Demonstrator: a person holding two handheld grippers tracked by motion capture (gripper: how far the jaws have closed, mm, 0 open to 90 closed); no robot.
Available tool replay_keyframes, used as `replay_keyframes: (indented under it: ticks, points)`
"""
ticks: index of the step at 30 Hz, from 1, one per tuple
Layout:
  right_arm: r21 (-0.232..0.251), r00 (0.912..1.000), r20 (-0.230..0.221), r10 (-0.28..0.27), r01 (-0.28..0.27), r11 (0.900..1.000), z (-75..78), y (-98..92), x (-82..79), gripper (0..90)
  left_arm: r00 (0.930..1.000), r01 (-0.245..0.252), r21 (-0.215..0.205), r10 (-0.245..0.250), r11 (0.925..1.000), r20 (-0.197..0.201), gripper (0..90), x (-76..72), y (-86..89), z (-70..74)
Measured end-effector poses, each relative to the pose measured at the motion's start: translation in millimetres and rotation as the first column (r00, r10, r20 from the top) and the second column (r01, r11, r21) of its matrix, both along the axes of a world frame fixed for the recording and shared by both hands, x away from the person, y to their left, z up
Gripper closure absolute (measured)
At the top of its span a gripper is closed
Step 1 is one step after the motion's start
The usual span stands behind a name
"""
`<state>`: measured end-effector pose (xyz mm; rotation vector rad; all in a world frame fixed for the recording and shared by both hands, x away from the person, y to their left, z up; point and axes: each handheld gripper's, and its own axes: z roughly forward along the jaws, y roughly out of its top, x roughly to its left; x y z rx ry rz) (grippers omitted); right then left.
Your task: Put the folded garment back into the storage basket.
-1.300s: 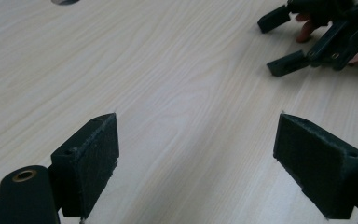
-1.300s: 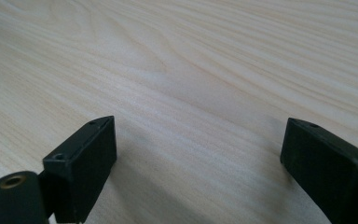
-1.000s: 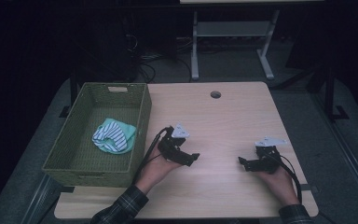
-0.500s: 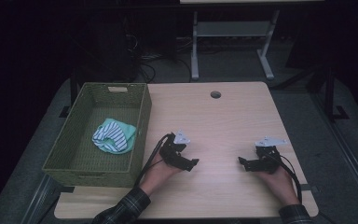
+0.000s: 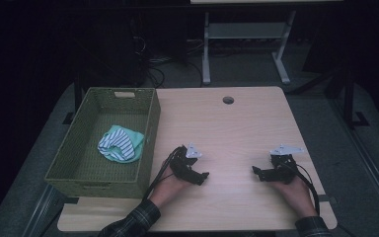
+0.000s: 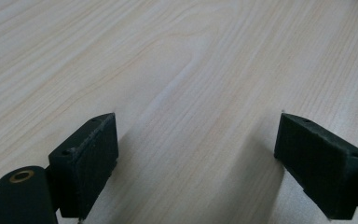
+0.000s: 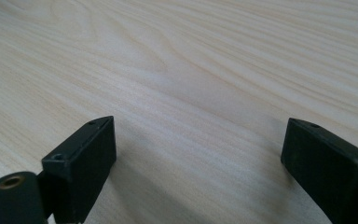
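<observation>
Fingers (image 6: 88, 163) wide apart, empty (both grippers)

My left tongs (image 5: 203, 176) rest low on the near part of the tabletop (image 5: 237, 128), just right of the basket (image 5: 84, 148). My right tongs (image 5: 256, 172) sit on the near right part of the tabletop, well apart from the left pair, and the two point toward each other across bare wood. The basket stands along the tabletop's left edge, running from the far side almost to the near edge. A folded cloth (image 5: 121, 144) lies in it, toward the right wall. A cable hole (image 5: 228, 100) sits in the tabletop's far middle. Behind the tabletop, on the floor, a second table's legs (image 5: 206, 59) stand among cables (image 5: 150, 64).
</observation>
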<state>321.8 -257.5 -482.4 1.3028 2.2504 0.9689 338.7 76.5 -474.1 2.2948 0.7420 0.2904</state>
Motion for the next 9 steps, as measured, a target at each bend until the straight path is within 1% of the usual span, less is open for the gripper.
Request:
replay_keyframes:
  ticks: [6,9]
  points:
    - [0.0,1.0,0.0,0.0,0.0,1.0,0.0,0.0,0.0,9.6,0.9995,0.012,-0.037,-0.011,0.9992,0.03,12.4,-1.6,4.1,-4.1]
    - [0.0,1.0,0.0,0.001,-0.001,1.0,0.0,0.0,0.0,9.3,0.9995,0.013,-0.041,-0.012,0.9991,0.03,12.5,-1.6,4.3,-4.5]
